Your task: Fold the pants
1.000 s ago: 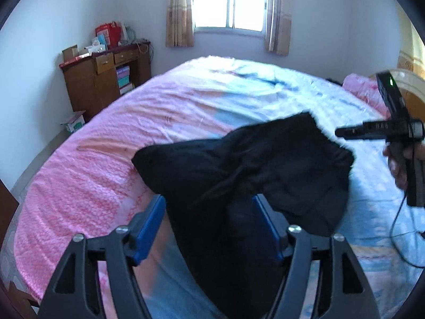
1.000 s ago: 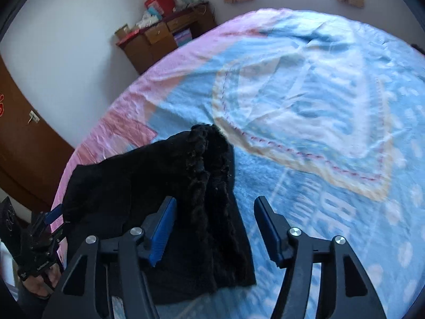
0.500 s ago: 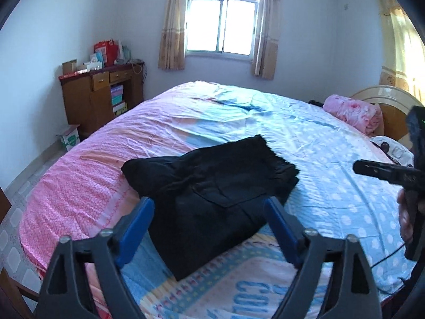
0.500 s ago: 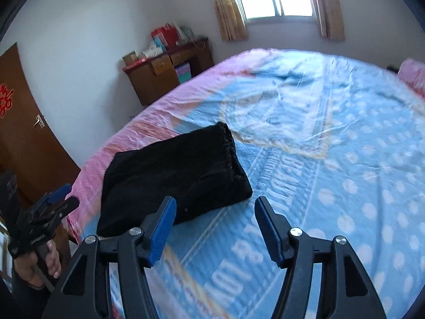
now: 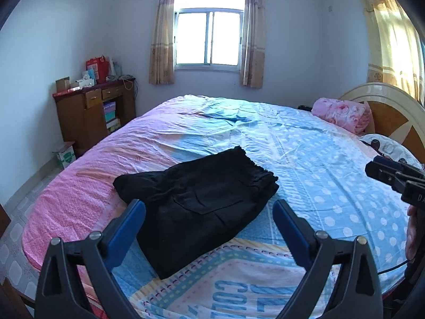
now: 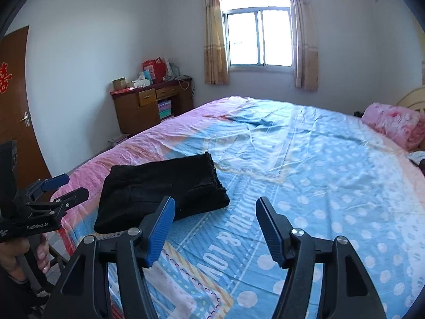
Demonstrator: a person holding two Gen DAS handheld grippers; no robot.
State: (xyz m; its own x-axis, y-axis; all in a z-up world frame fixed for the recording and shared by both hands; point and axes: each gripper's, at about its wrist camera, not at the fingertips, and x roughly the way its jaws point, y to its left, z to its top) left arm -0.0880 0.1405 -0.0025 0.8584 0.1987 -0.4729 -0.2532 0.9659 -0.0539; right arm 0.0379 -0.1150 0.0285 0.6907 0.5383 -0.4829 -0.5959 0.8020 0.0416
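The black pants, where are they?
The black pants lie folded on the bed, near its pink left edge, just ahead of the open left gripper.

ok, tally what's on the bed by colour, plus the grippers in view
Black: 1, the folded pants
Pink: 1, the rolled blanket near the headboard
White patterned: 1, a pillow at the right edge
Hand-held grippers: 2, left hand-held gripper and right hand-held gripper, both open, off the pants
Total: 5

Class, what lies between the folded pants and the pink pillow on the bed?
Only bare bedsheet separates the pants from the pillow; nothing else lies there. Both wrist views show it.
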